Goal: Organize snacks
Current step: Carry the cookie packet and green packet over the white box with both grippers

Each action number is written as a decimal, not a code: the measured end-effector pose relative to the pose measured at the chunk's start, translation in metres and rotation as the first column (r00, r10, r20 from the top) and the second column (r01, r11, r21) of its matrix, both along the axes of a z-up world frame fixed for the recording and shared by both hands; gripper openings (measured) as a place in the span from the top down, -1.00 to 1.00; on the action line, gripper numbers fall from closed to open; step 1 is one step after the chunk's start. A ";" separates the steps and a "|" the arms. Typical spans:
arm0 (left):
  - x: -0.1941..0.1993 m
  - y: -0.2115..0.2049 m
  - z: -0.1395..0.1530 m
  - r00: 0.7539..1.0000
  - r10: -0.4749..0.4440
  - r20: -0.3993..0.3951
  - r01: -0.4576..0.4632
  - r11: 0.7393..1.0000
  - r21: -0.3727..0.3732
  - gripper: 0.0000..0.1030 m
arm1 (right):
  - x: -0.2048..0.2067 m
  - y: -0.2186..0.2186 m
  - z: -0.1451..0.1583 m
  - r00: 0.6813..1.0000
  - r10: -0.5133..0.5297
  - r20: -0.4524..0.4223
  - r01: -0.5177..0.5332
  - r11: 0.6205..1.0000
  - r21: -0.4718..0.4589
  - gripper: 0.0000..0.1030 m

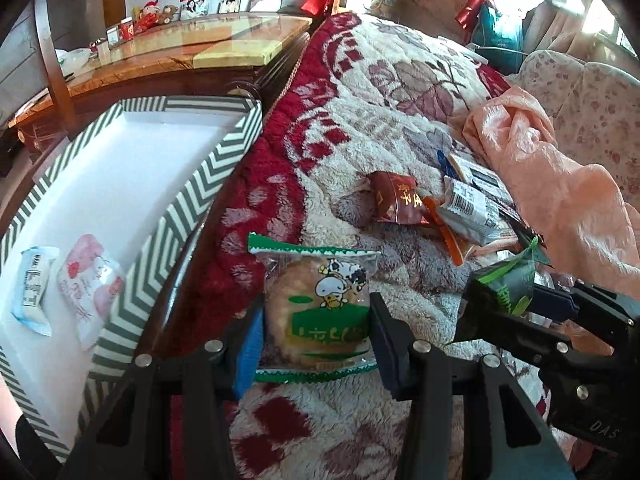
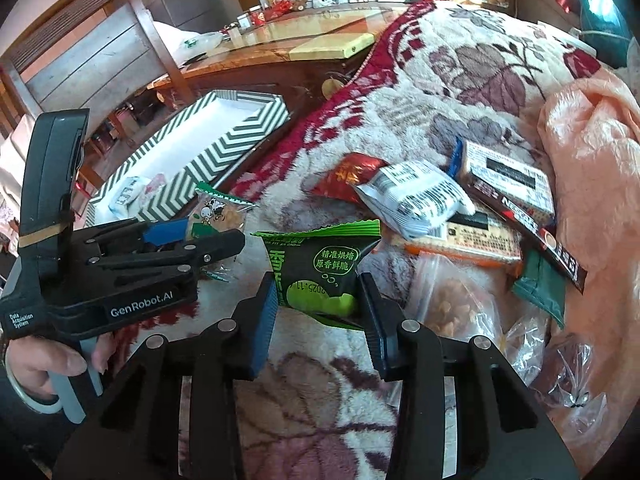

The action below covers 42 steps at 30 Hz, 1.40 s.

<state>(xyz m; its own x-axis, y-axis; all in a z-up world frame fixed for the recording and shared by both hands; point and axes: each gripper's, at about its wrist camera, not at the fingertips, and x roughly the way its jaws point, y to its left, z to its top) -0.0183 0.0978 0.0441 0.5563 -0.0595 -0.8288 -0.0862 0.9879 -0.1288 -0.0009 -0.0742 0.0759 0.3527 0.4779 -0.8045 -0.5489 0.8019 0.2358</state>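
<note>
Nearest in the left wrist view, the left gripper (image 1: 316,332) has its two fingers pressed on the sides of a rice cracker packet (image 1: 318,312), a clear wrapper with green ends and a cartoon cow. The jaws stand about half open because the packet is wide, and the grip is across the round cracker, so it does not slip out.

In the right wrist view, the right gripper (image 2: 320,304) is closed as far as it goes on a dark green snack pouch (image 2: 324,272). The pads pinch its lower part, and the pouch stands up between them, above the blanket (image 2: 420,92).

Both packets seem to be held so that they can go together to the chevron-striped box (image 1: 180,208), which lies to the left, partly over the edge of the blanket. Two small packets already lie inside, a pale blue one (image 1: 34,288) and a pink and white one (image 1: 90,288), so the sorting is, I judge, at an early stage.

Farther on the blanket lies the pile not yet sorted: a red packet (image 1: 398,200), a white packet with a barcode (image 2: 420,200), a Nescafe stick (image 2: 536,224) and a clear bag of nuts (image 2: 452,304). A peach cloth (image 1: 560,184) lies beside it.
</note>
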 end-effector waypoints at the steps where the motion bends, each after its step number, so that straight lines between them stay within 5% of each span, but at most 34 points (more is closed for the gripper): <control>1: -0.001 0.000 0.002 1.000 0.002 0.004 -0.002 1.000 0.002 0.00 | -0.001 0.002 0.002 1.000 0.005 0.004 -0.005 1.000 0.001 0.24; 27: -0.012 0.064 0.038 0.986 0.151 0.077 -0.153 0.988 0.020 0.00 | -0.004 0.075 0.036 0.987 0.150 0.048 -0.151 0.989 0.009 0.24; 42: -0.022 0.146 0.029 0.931 0.363 0.051 -0.363 0.932 -0.001 0.00 | 0.010 0.156 0.038 0.962 0.272 0.030 -0.273 0.962 0.016 0.24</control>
<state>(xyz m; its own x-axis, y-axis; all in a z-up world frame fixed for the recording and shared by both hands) -0.0402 0.2436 0.0733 0.5790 0.1607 -0.7993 -0.4326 0.8915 -0.1341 0.0091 0.0815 0.1138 0.2285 0.5744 -0.7860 -0.7526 0.6164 0.2317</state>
